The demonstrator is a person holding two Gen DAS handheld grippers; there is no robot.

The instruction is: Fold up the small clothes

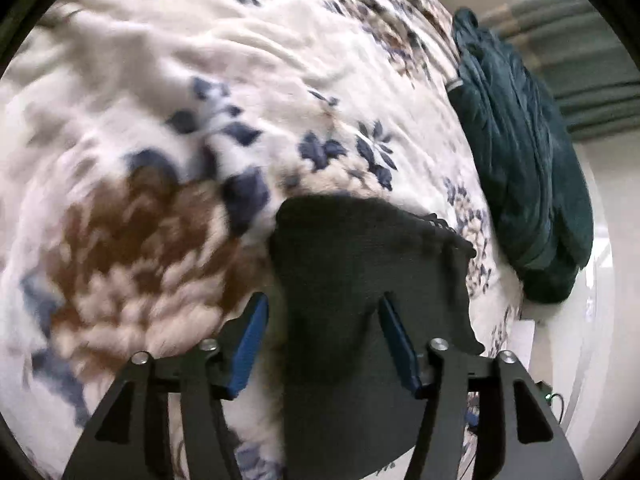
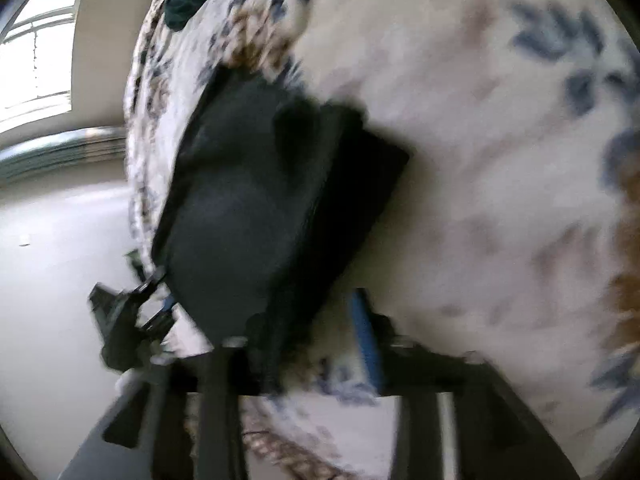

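Dark garment across both jaws on the flowered bed

Jaws first, nearest the lenses. Our left gripper [image 1: 322,320] has its jaws apart: the two blue pads [image 1: 248,348] stand clearly separated, and the dark garment [image 1: 372,288] drapes between them and over the right-hand one, hiding part of that finger. We see no pinch on the cloth in the left wrist view; the fabric lies on and across the fingers.

Our right gripper [image 2: 316,328] is harder to read. The right wrist view is smeared by motion. One blue pad [image 2: 368,340] shows to the right, while the other finger is buried under the dark garment [image 2: 260,200], so we cannot tell whether the jaws are apart or clamped on the cloth.

The garment itself is black or very dark grey, bunched and partly doubled, with a ribbed hem at its far right edge in the left wrist view. It lies near the edge of the bed, on the bedspread [image 1: 200,100].

That bedspread is cream, plush and rumpled, printed with navy and brown flowers. In the right wrist view the left gripper [image 2: 124,320] shows at the garment's near left corner, at the bed's edge.

Farther off, a dark teal cloth [image 1: 524,168] sits heaped along the far right edge of the bed. Beyond the bed we see pale floor [image 2: 60,240], a bright window [image 2: 36,48], and greenish pleated curtains [image 1: 580,40].
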